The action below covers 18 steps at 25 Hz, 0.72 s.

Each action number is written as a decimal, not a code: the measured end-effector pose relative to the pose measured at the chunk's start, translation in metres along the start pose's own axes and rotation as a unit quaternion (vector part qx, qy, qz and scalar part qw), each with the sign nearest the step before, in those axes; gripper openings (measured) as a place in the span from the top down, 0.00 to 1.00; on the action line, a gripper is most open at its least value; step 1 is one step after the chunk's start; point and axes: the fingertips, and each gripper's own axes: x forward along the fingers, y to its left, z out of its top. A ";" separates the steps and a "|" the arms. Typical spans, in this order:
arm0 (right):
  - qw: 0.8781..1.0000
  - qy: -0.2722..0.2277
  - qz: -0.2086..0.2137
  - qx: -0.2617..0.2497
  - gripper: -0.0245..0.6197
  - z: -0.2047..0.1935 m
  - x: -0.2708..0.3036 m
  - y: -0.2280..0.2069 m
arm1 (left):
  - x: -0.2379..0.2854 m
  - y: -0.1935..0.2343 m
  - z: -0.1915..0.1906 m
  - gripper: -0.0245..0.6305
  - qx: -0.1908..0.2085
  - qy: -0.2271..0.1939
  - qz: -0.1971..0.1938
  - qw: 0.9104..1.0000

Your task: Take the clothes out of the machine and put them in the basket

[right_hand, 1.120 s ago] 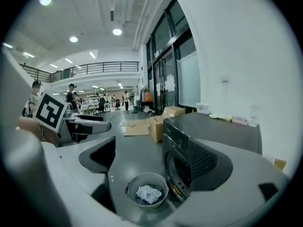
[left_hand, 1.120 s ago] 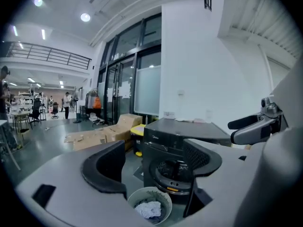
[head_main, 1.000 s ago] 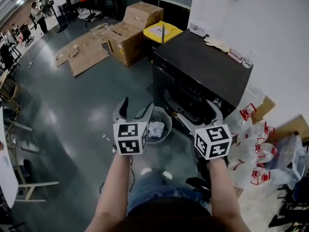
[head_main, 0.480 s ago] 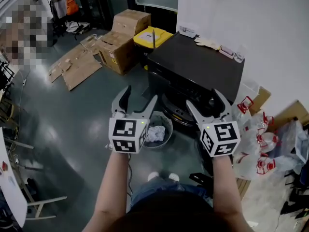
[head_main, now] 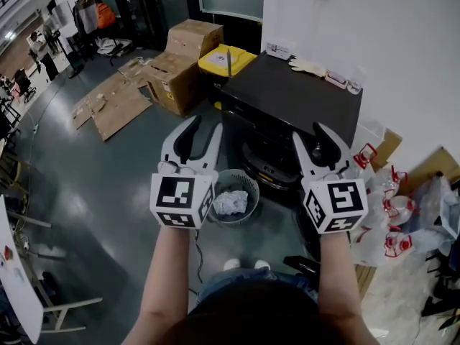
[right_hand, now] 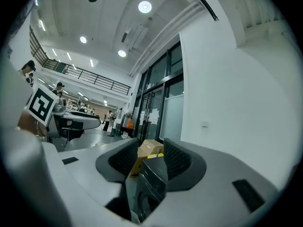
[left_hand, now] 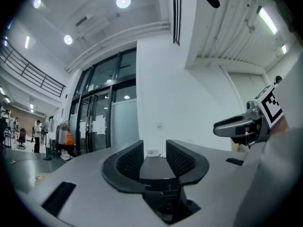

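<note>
Head view: left gripper (head_main: pixel 203 126) and right gripper (head_main: pixel 310 134) have risen, jaws just closing to narrow empty gaps, while crumpled white cloth (head_main: pixel 230 203) sits in round grey mesh basket (head_main: pixel 249 184) beside black washing machine (head_main: pixel 287 95), so unloading is probably finished.

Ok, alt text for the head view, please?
The left gripper and right gripper, both empty, jaws just closed partway, are held up before a black front-loading washing machine; a round grey mesh basket holds white cloth.

Basket (head_main: pixel 251 185), boxes (head_main: pixel 192 36) (cardboard, seemingly) on floor (head_main: pixel 86 182)
</note>
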 end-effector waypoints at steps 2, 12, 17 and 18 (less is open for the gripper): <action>1.000 0.001 -0.001 -0.002 0.75 0.004 -0.001 0.000 | -0.001 0.005 0.006 0.82 0.008 -0.008 0.011 1.000; 0.999 -0.009 -0.016 -0.045 0.96 0.025 -0.012 -0.011 | 0.004 0.000 0.020 0.96 0.057 -0.026 0.011 0.998; 0.997 -0.017 -0.025 -0.064 0.96 0.031 -0.017 -0.022 | 0.008 -0.004 0.024 0.96 0.054 -0.034 0.008 0.998; 0.997 -0.023 -0.028 -0.072 0.96 0.035 -0.018 -0.023 | 0.009 -0.005 0.026 0.96 0.056 -0.035 0.008 0.998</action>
